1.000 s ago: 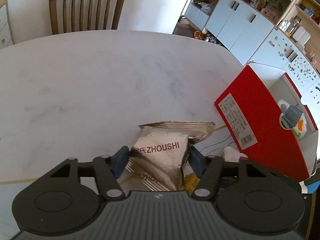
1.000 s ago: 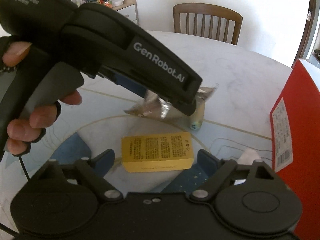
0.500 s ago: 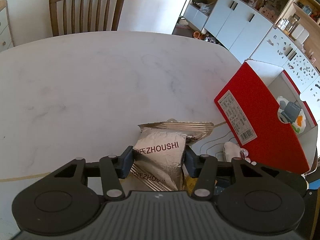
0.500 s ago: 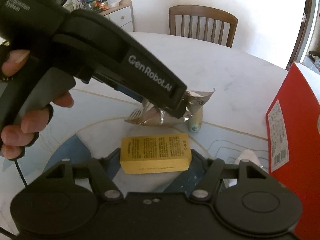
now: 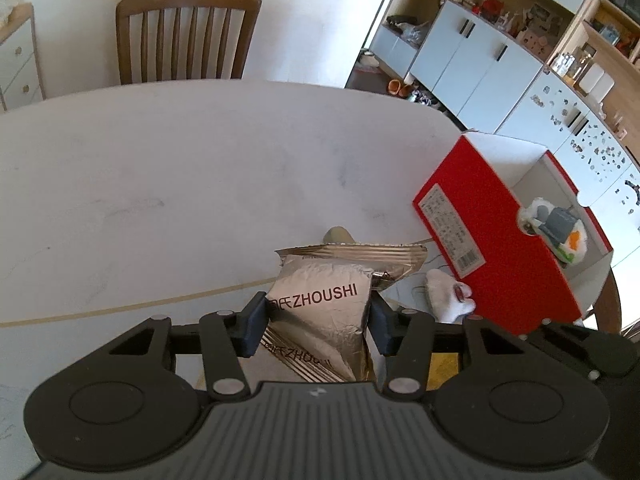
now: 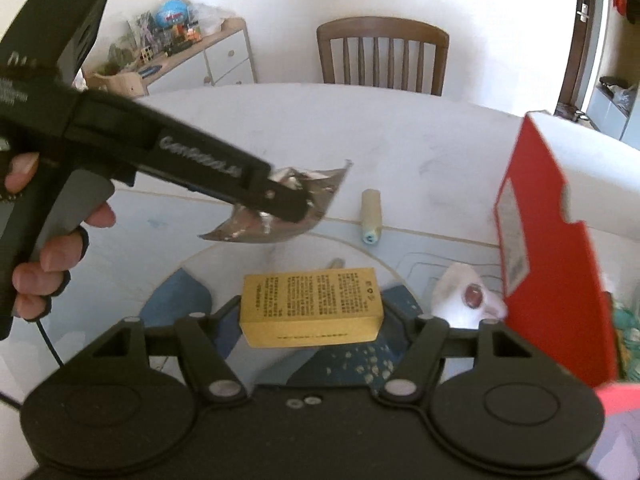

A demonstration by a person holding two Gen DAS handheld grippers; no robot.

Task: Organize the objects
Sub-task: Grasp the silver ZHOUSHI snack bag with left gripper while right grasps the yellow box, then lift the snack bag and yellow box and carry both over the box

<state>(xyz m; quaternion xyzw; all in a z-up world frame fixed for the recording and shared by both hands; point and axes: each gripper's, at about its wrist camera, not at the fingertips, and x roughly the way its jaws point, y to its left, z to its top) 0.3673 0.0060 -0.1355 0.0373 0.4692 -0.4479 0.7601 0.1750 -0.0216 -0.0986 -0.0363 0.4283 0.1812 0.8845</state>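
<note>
My left gripper (image 5: 316, 322) is shut on a silver foil snack packet (image 5: 320, 304) printed ZHOUSHI and holds it clear of the white table (image 5: 180, 184). From the right wrist view the same packet (image 6: 316, 184) hangs from the left gripper (image 6: 288, 206), which a hand holds at the left. My right gripper (image 6: 312, 314) is shut on a yellow box (image 6: 310, 300) with black print, raised above the blue patterned mat (image 6: 180, 292). A red open box (image 5: 500, 248) stands at the right; its red wall (image 6: 552, 256) is close beside the yellow box.
A small cream tube (image 6: 370, 216) lies on the table behind the yellow box. A white soft item with a red spot (image 6: 466, 294) lies against the red box. A toy (image 5: 556, 226) sits inside that box. A wooden chair (image 5: 184, 32) stands beyond the table.
Both grippers closed onto their objects and rose: the left lifted the foil packet off the table, uncovering the cream tube, and the right lifted the yellow box off the mat.
</note>
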